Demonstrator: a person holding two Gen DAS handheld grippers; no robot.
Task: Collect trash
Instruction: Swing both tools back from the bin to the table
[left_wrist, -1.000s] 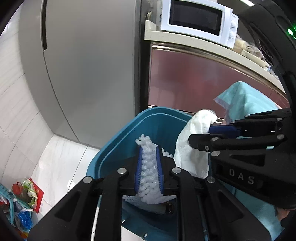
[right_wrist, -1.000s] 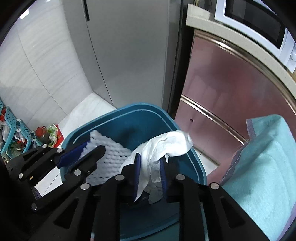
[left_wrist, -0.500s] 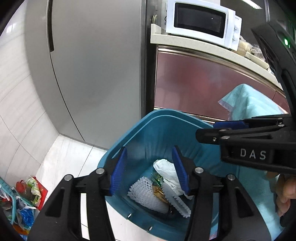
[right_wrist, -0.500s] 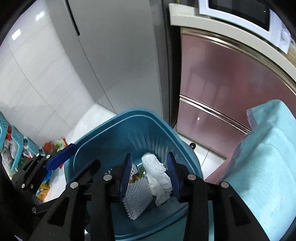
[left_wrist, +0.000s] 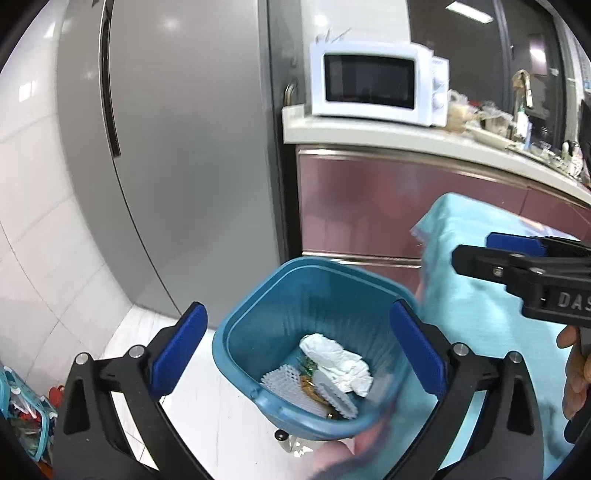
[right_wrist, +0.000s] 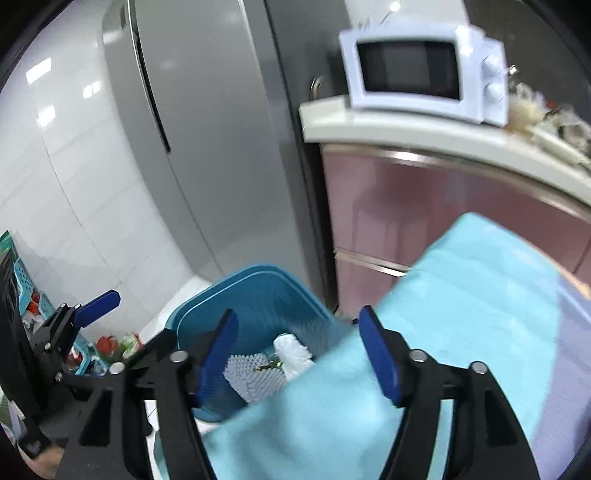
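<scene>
A blue trash bin (left_wrist: 258, 306) (right_wrist: 258, 284) stands on the floor beside the table. At its bottom lie a crumpled white tissue (left_wrist: 336, 356) (right_wrist: 291, 349), a white foam net (left_wrist: 282, 378) (right_wrist: 251, 376) and small wrappers. My left gripper (left_wrist: 299, 354) hangs above the bin, its jaws opening wide with nothing between the pads. My right gripper (right_wrist: 299, 354) is raised over the table's edge, jaws also opening and empty; from the left wrist view it (left_wrist: 517, 251) shows at the right.
A light blue cloth (right_wrist: 461, 314) (left_wrist: 480, 288) covers the table next to the bin. Behind stand a grey fridge (left_wrist: 177, 147), a pink cabinet (left_wrist: 369, 206) and a white microwave (left_wrist: 376, 81) on the counter. A basket of packets (left_wrist: 18, 406) sits on the floor at left.
Both grippers let go: the foam net left the left one and the tissue left the right one, and both now lie in the bin. Both grippers rose and pulled back, jaws widening.
</scene>
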